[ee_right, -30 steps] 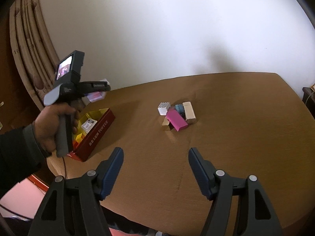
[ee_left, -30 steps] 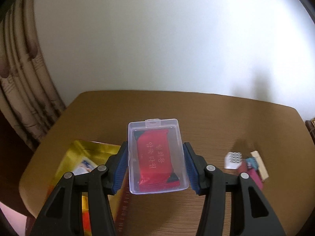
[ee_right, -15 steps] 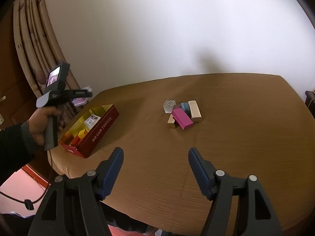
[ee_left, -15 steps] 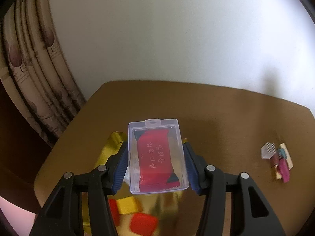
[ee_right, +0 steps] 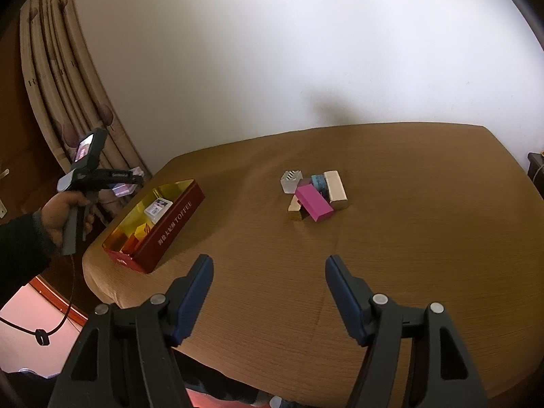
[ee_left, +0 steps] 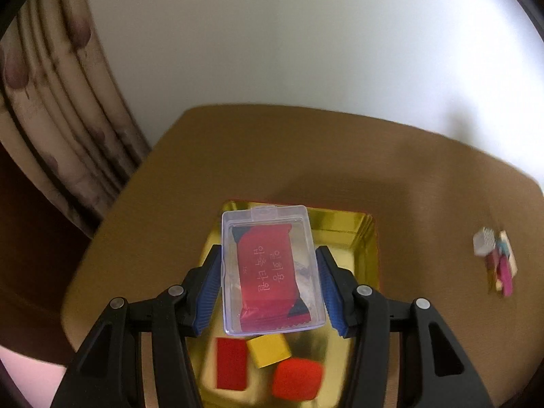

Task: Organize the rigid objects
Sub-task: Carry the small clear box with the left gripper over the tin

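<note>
The left tool [ee_left: 269, 284] pinches a clear case [ee_left: 270, 272], hiding part of the tin [ee_left: 369, 238]. The right tool [ee_right: 269, 294] is spread; far blocks [ee_left: 496, 261] are blurred.

Both grippers: black frames, silver screws, ribbed blue pads. Left gripper [ee_right: 131, 180] carried small screen, grey handle, black cable. Dark sleeve [ee_right: 20, 248] worn.

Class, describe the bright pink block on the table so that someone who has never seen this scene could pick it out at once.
Start at the brown table and find the small heap of blocks near its middle, right of the red toffee tin. The bright pink rectangular block lies slanted across the front of that heap. It is the only pink piece, among a pale wooden bar, a white patterned cube and a blue piece.
</note>
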Motion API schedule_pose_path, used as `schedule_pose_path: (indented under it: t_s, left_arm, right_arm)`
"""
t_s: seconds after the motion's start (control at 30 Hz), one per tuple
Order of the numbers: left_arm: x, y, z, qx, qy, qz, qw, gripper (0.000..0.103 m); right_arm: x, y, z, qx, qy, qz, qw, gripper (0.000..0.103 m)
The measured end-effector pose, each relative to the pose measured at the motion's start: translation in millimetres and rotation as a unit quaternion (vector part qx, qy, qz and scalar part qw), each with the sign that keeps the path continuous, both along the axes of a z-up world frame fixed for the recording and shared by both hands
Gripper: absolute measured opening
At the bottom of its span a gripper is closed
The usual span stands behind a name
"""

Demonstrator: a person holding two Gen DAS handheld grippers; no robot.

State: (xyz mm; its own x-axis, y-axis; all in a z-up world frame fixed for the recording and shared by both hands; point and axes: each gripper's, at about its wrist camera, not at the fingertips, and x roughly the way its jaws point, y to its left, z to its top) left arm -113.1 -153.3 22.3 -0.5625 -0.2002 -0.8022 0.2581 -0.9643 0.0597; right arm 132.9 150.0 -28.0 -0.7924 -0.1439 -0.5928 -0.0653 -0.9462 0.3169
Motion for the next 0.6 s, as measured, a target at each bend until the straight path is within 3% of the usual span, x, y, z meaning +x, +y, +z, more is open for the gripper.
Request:
schedule_pose_path:
  t_s: [0.3, 0.5, 0.6]
  left_arm:
    - [-31, 24, -34, 0.059, -0.001, 0.024, 0.998, 0.05]
    - [-43, 24, -54, 0.12, -0.001, 0.027, 0.9924, 0.05]
    - [-46, 26, -61, 0.112, 0.007, 0.019, 0.9935, 0.05]
  right_arm:
    - [0, 1, -1, 0.005, -0.002, 0.003, 1.0, 0.07]
    - [3, 3, 1, -0.002, -0.004, 0.002, 1.0, 0.07]
    - [4, 5, 3, -0.004, -0.005, 0.001, 1.0, 0.07]
